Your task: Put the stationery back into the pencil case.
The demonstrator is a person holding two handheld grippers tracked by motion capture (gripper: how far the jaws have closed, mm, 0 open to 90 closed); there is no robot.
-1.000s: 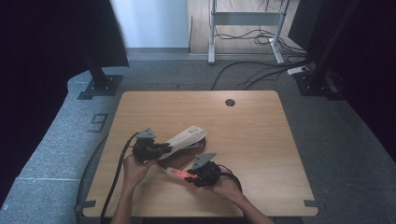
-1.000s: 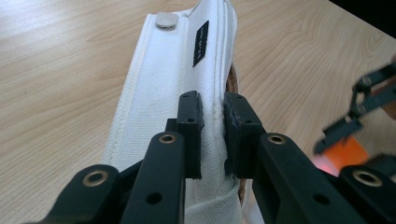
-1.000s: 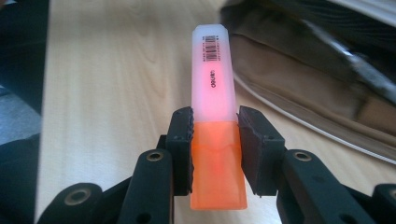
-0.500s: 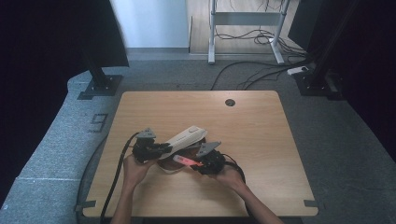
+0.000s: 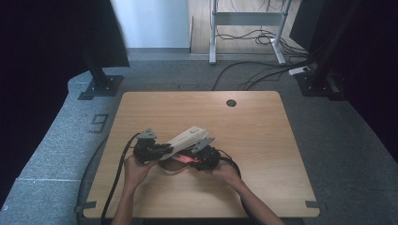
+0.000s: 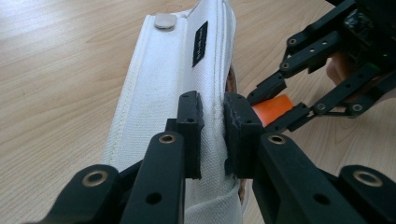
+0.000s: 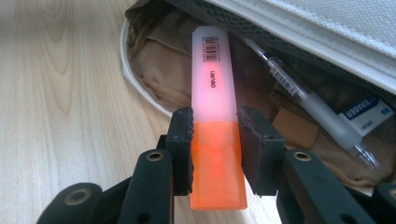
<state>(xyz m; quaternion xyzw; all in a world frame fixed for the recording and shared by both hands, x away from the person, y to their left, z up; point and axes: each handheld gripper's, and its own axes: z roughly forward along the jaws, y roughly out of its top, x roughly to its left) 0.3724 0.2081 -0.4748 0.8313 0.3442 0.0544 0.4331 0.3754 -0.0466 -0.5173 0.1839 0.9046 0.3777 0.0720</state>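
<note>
Left gripper [image 6: 212,122] was clamped on the lid flap of the white pencil case [image 6: 173,79], pads pinching the seam and holding the flap lifted; in the high view the case [image 5: 184,139] sat on the wooden table [image 5: 263,140] toward the near edge, just at 3 o'clock of that gripper [image 5: 162,151]. Right gripper [image 7: 215,140] was closed on the orange highlighter [image 7: 215,135], pads gripping around the join between the orange cap and the pale barrel, barrel end pointing to 12 o'clock straight at the case mouth. In the high view the right gripper [image 5: 195,157] sat at 5 o'clock of the case, highlighter tip [image 5: 185,160] right at the opening. Inside I could see the tan lining, a clear pen [image 7: 308,100] lying from 12 to 4 o'clock, and an eraser [image 7: 366,112] at 3 o'clock. My read of the step: slot the highlighter into the case. To do it well I reckoned: keep the left clamp steady so the mouth stays wide, drive the barrel in low along the lining at 11 o'clock of the pen so it doesn't ride over it, and don't release until most of the barrel is past the white rim [image 7: 140,93]. Main risk I judged: the flap sagging or the tip catching the rim and shoving the whole case.
</note>
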